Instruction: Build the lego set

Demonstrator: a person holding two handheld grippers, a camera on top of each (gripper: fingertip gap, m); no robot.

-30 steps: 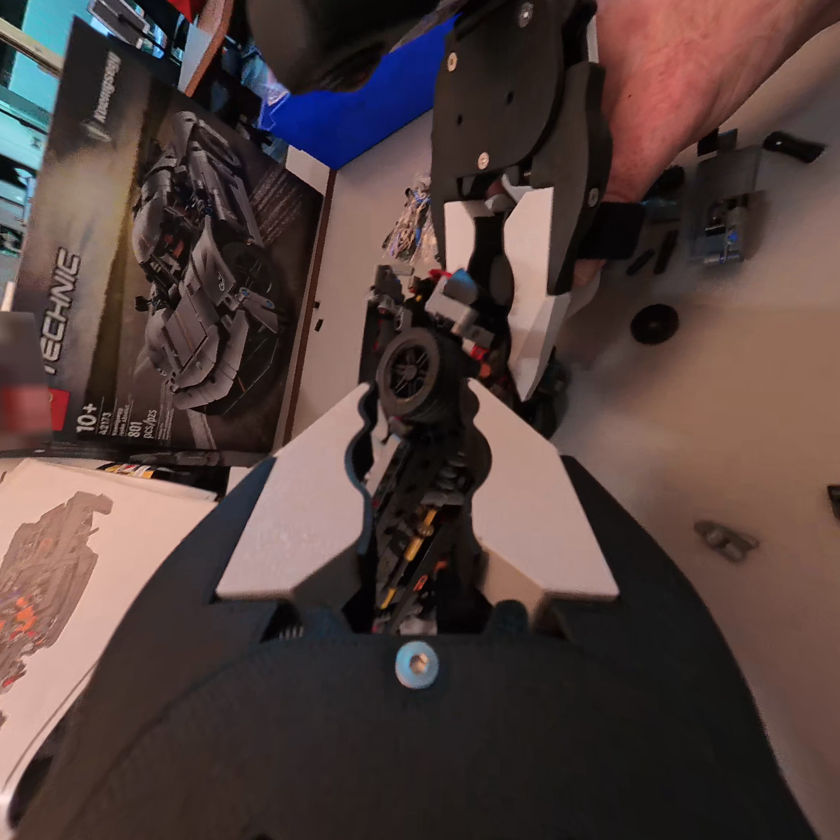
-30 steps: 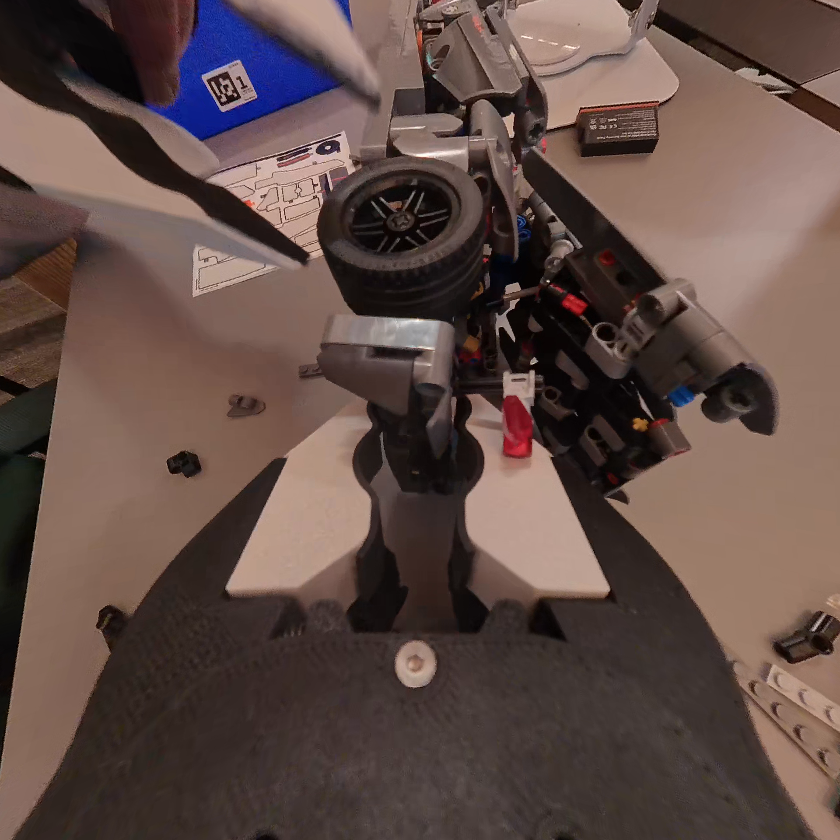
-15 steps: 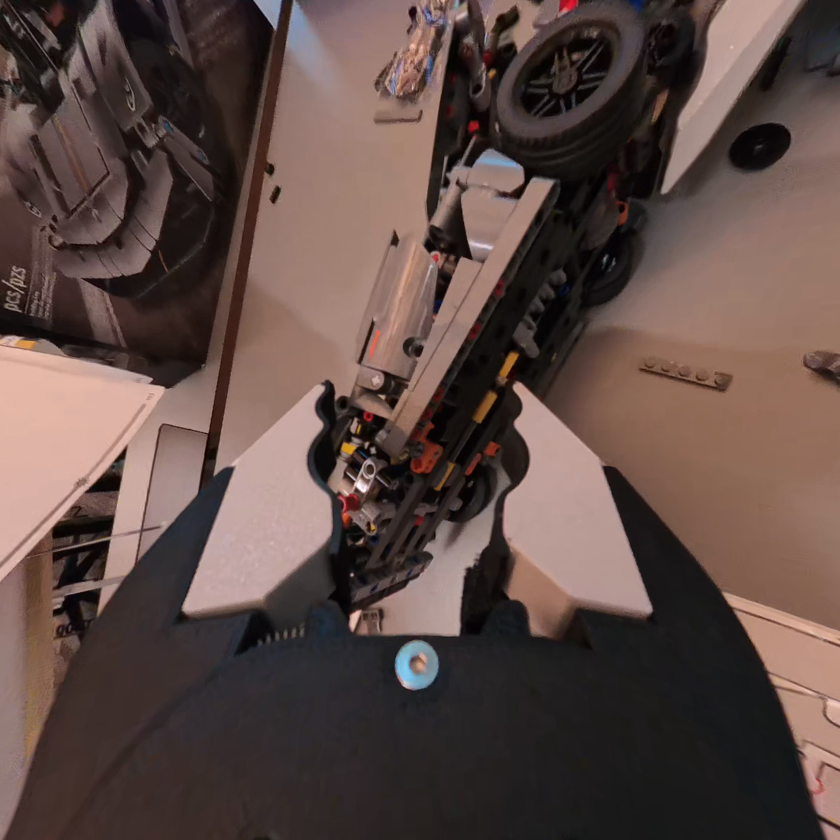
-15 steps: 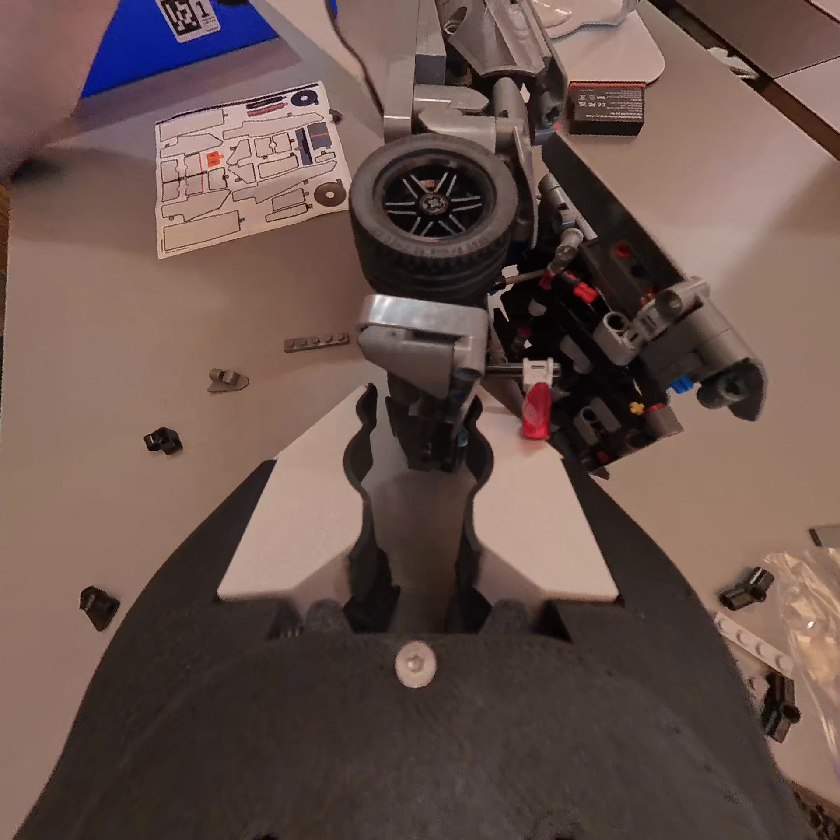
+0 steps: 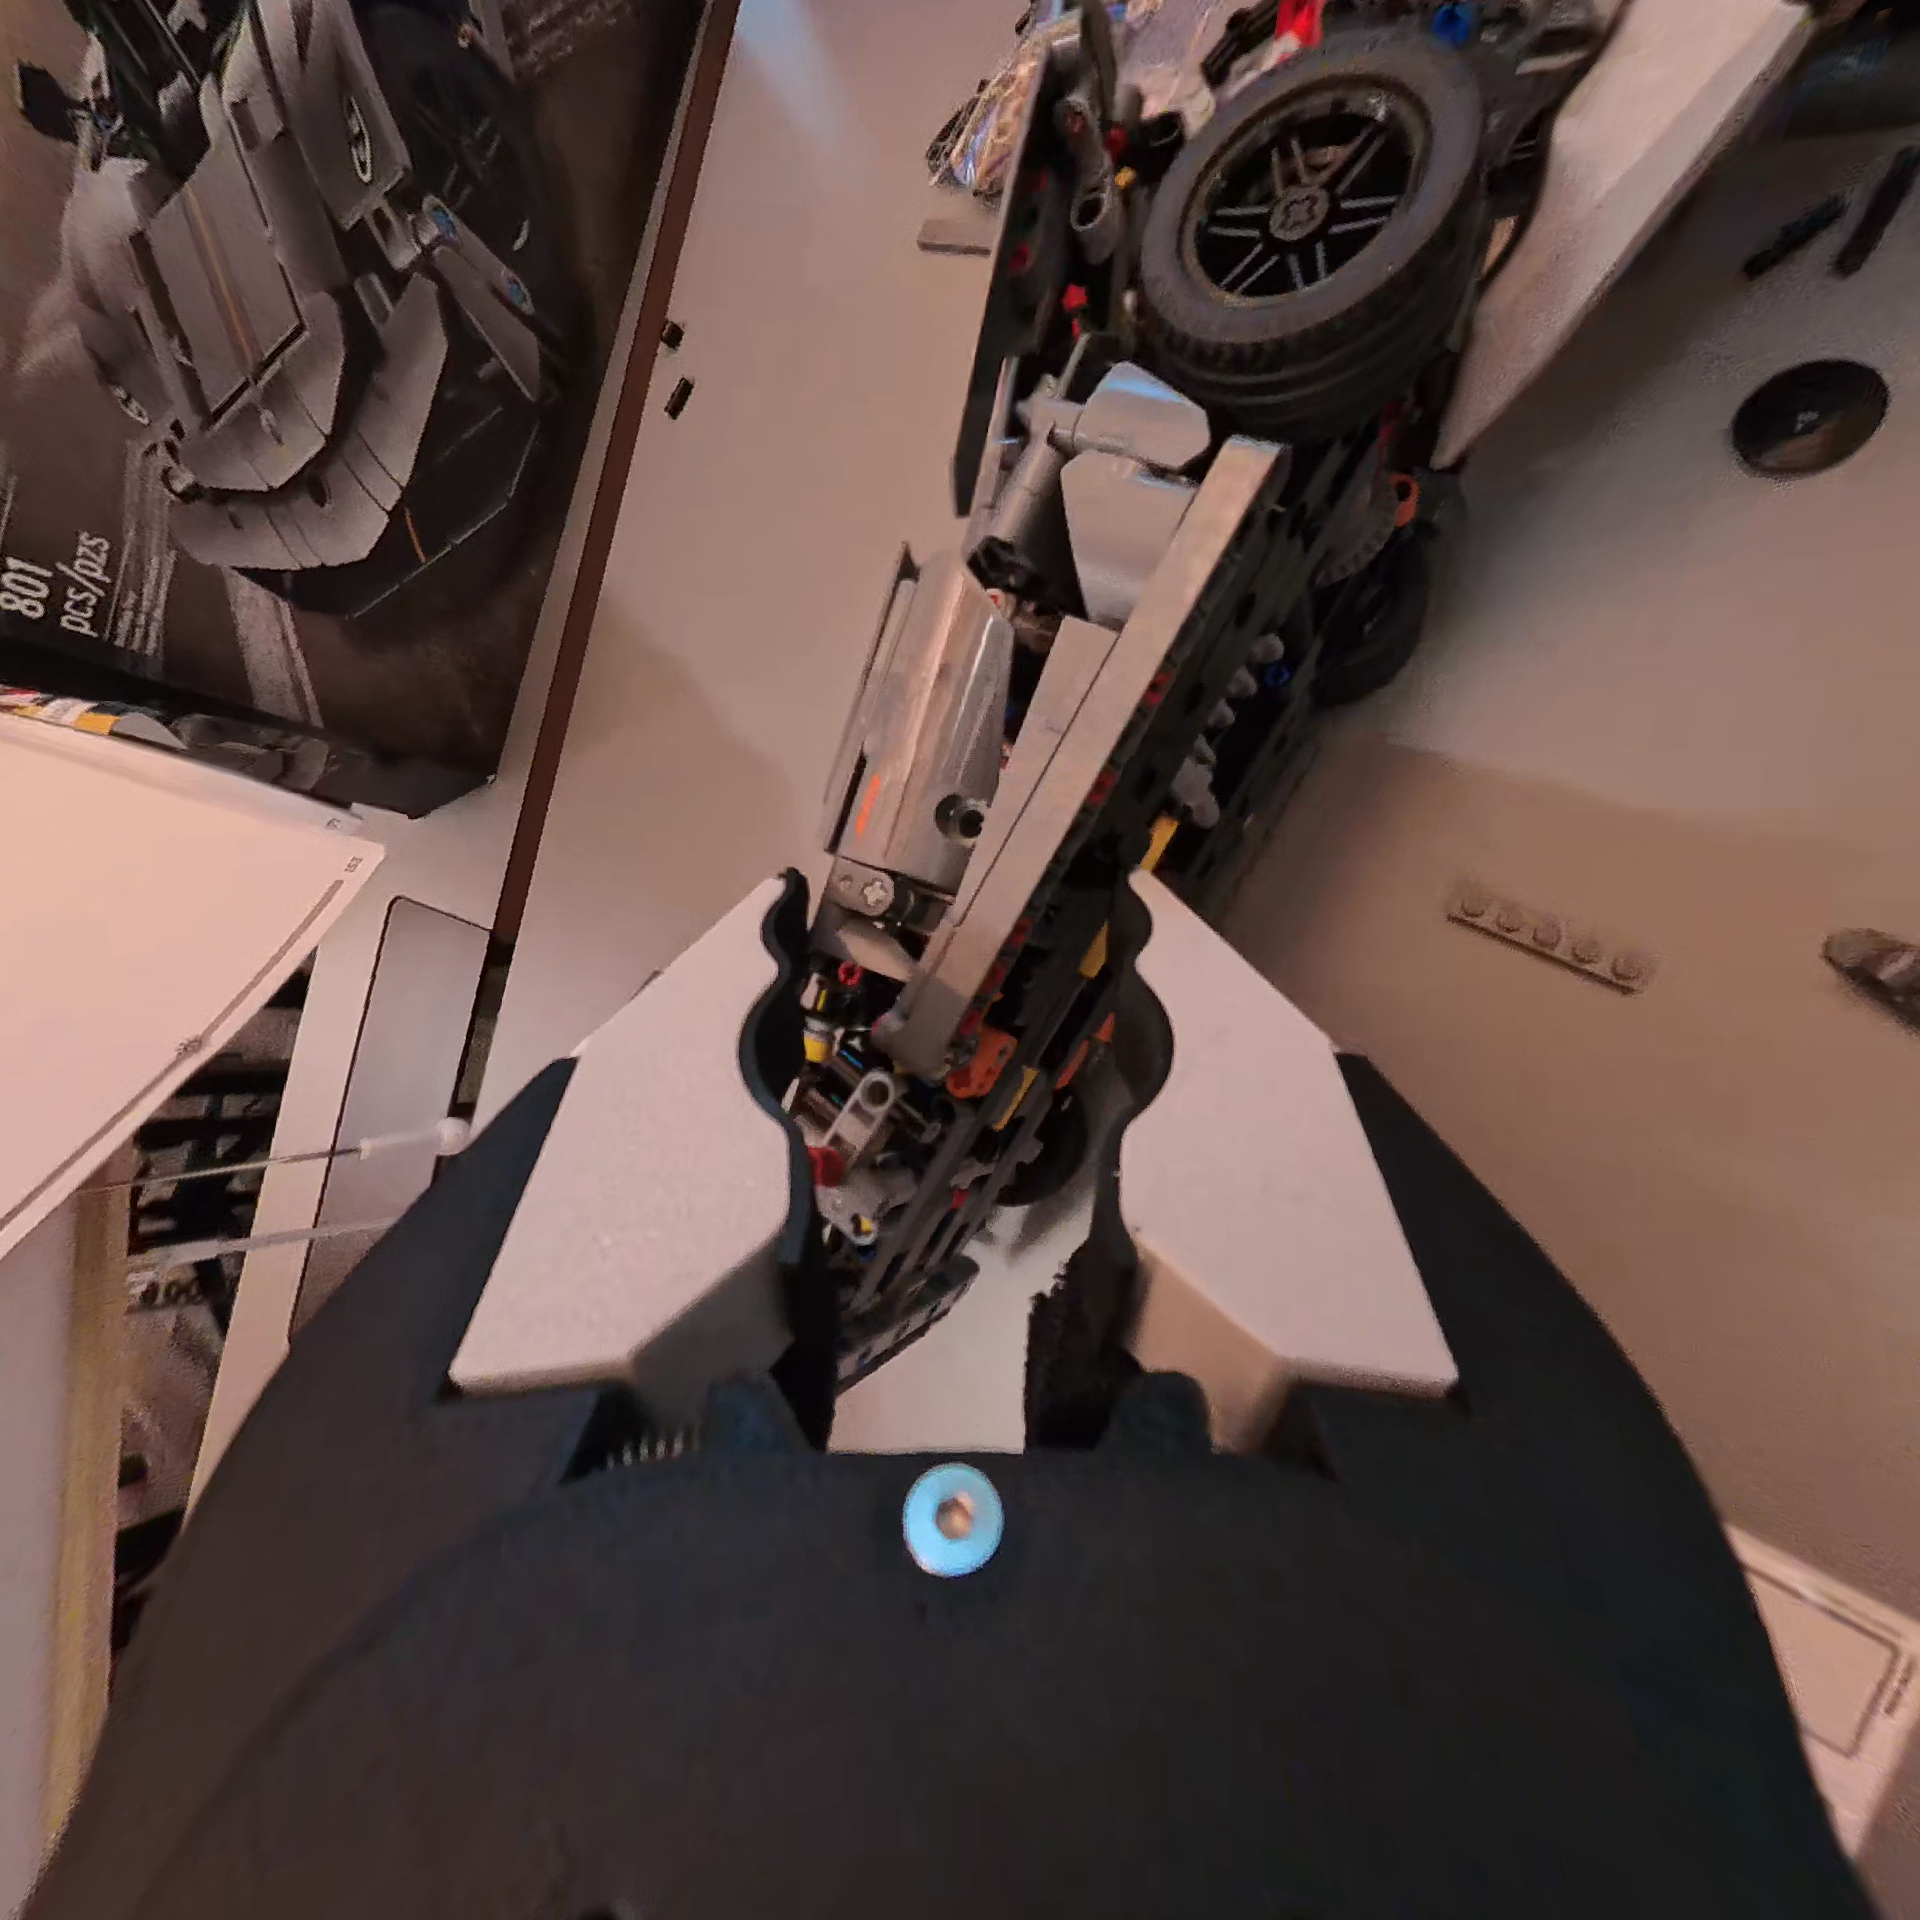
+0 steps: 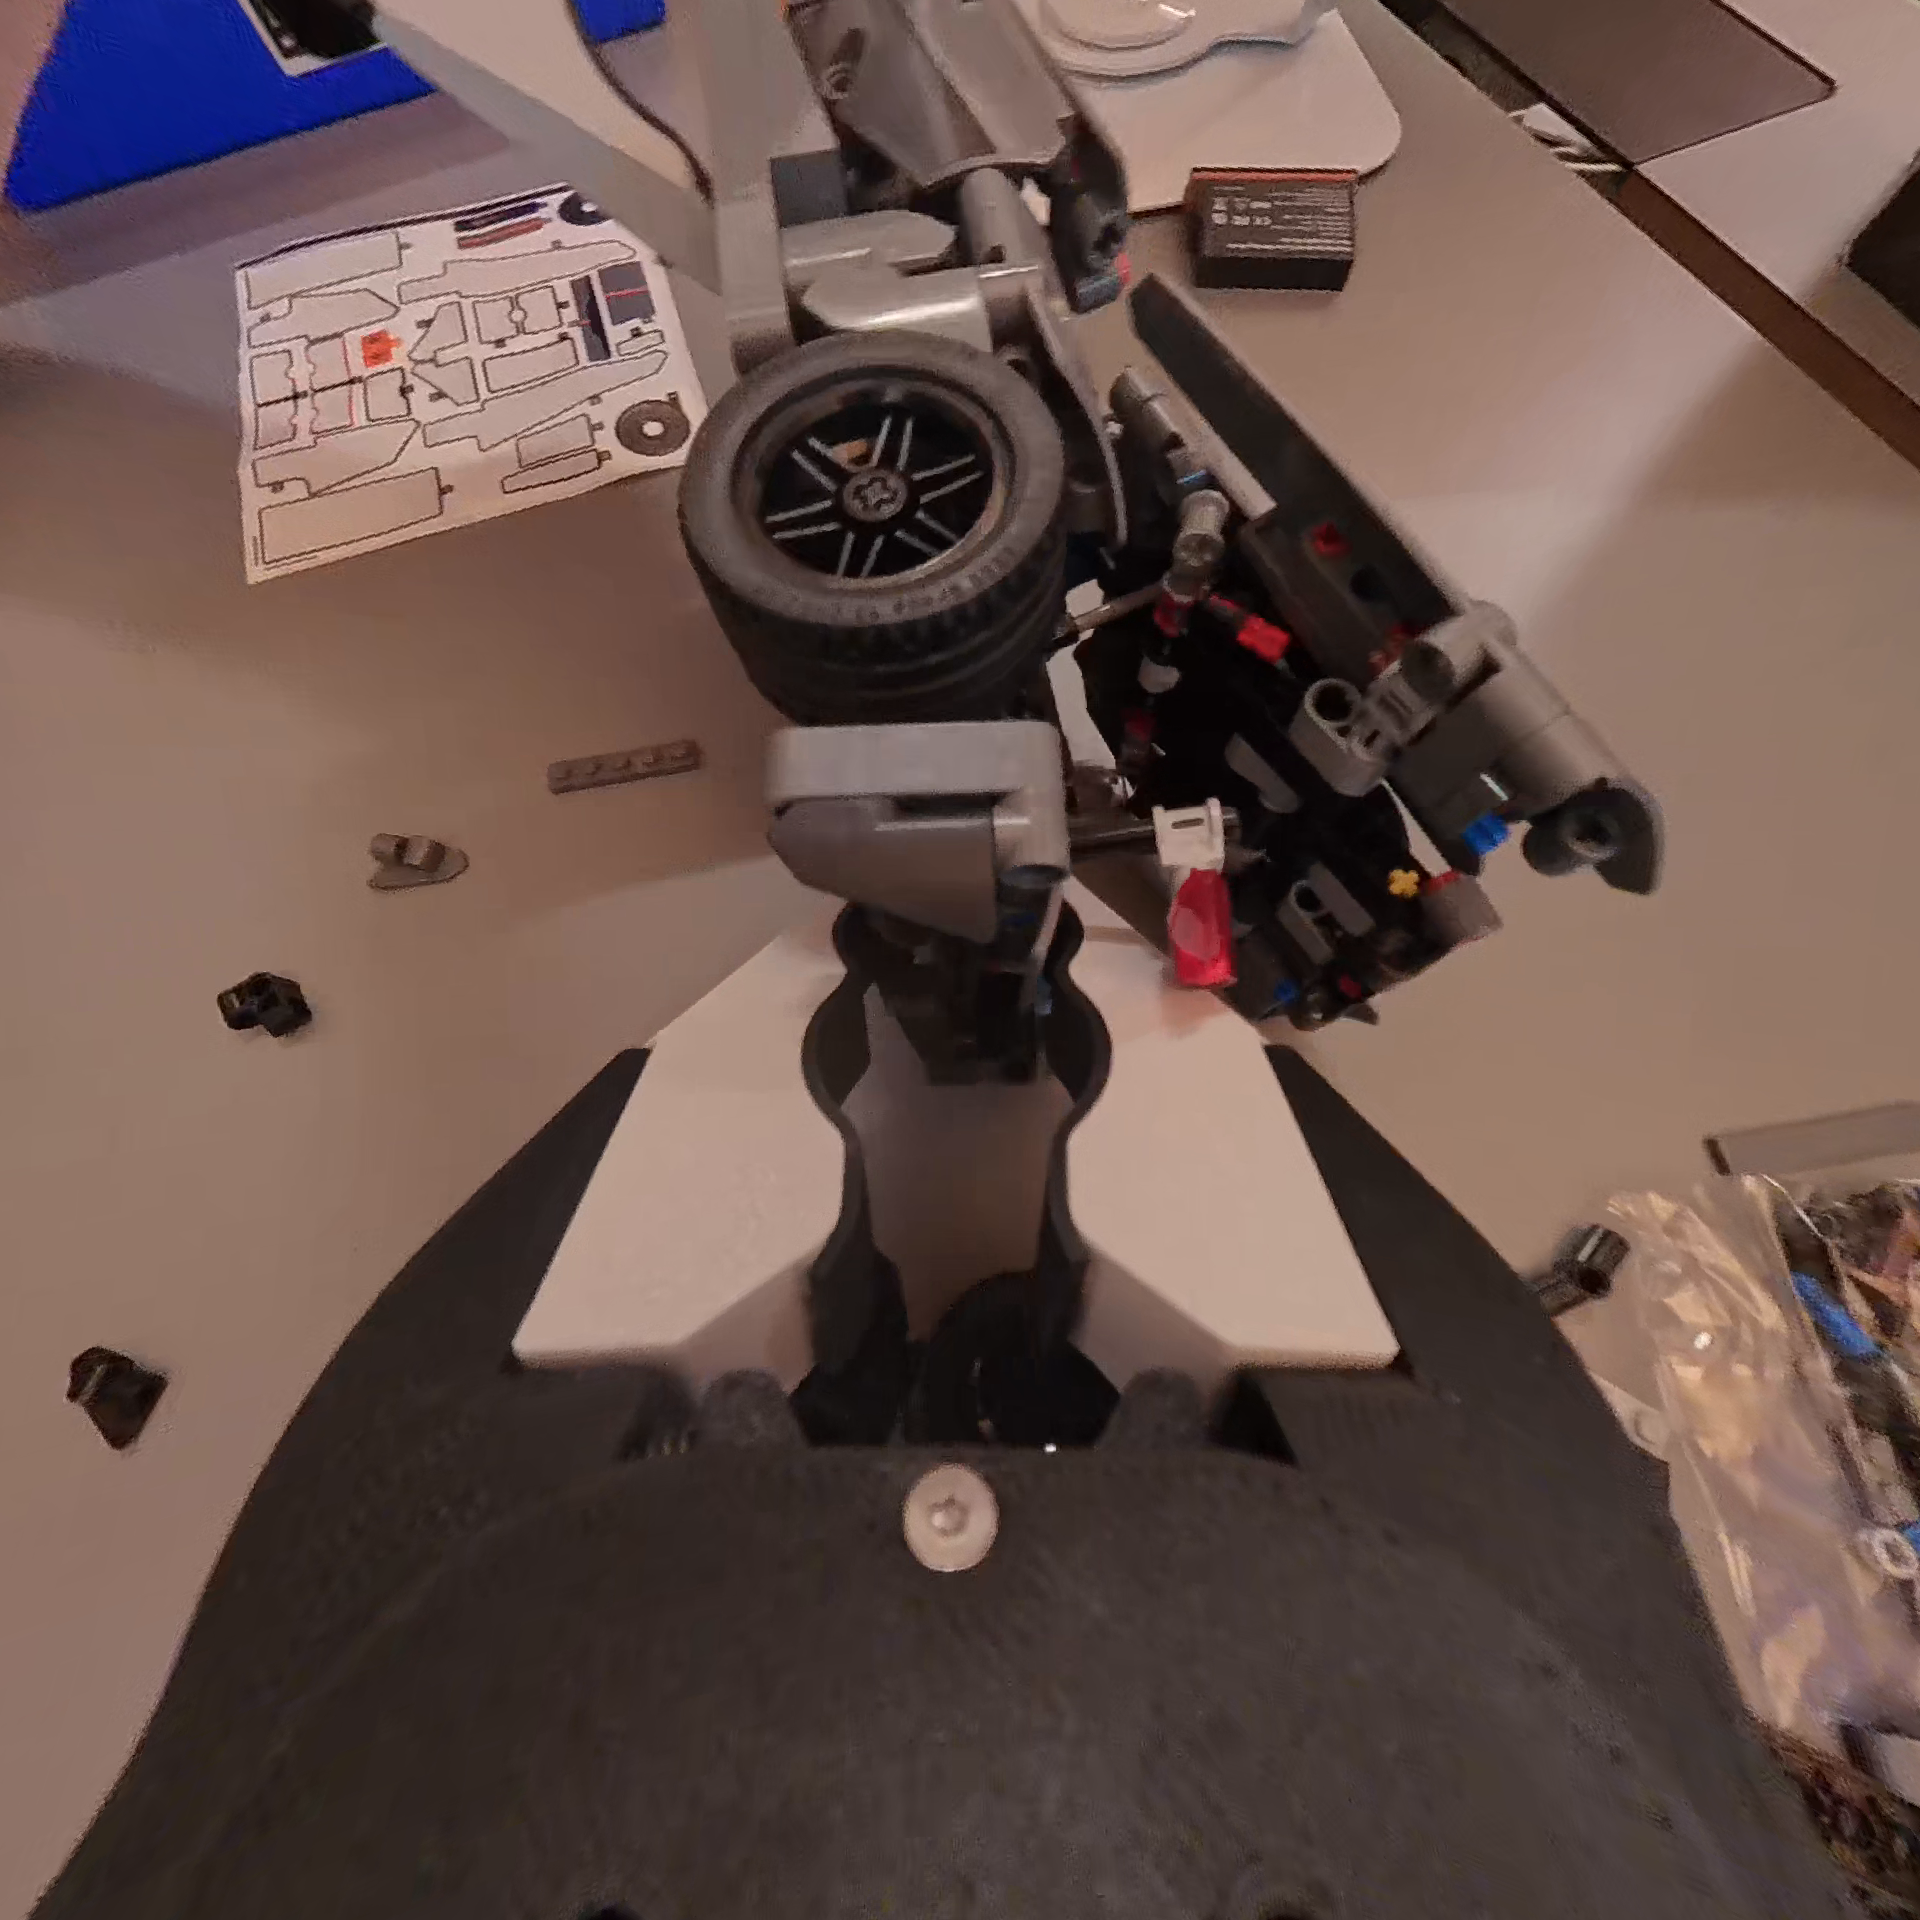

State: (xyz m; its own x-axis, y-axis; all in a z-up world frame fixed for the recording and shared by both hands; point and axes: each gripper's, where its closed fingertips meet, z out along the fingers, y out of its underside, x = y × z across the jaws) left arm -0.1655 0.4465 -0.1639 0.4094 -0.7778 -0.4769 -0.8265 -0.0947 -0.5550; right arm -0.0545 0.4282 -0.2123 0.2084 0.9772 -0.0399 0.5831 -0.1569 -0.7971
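The part-built lego car [image 5: 1122, 644] is grey and black, lifted above the table and held between both grippers. My left gripper [image 5: 956, 914] is shut on one end of its chassis; a black wheel [image 5: 1309, 218] sits at the far end. My right gripper [image 6: 956, 945] is shut on a dark part under the grey fender [image 6: 914, 810], just below that wheel [image 6: 873, 520]. The right gripper's white finger [image 5: 1621, 156] shows beside the wheel in the left wrist view. A red translucent piece [image 6: 1200, 930] hangs on the car's underside.
The set's box [image 5: 260, 312] and a white booklet [image 5: 135, 935] lie at left. On the table are a sticker sheet [image 6: 436, 384], a grey plate [image 6: 623, 767], small black pieces [image 6: 265, 1003], a parts bag [image 6: 1808, 1403], a black block [image 6: 1273, 229] and a black disc [image 5: 1808, 416].
My left gripper moved off the wheel area and along the car to its other end, where it now grips. The right gripper kept its hold while the car shifted and tilted a little.
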